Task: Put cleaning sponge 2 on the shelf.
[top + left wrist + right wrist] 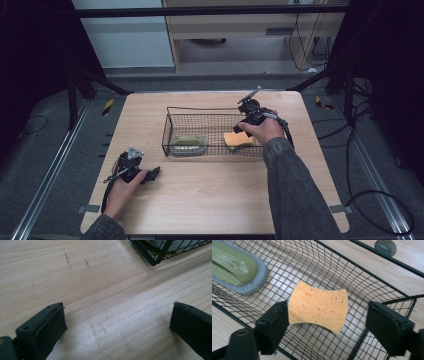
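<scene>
The right claw [327,327] is hanging wide open over the orange sponge [319,305] lying in the wire basket [200,112], looking light and squishy, so I'd be pinching its 2 long edges, while the left claw [117,327] is sitting open over the table [210,195].

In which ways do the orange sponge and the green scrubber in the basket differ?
The sponge is orange, porous and waisted; the scrubber is oval, with a smooth green top on a grey pad. The sponge lies at the basket's right end between the open right gripper jaws; the scrubber lies at the left end. Both are inside the basket.
</scene>
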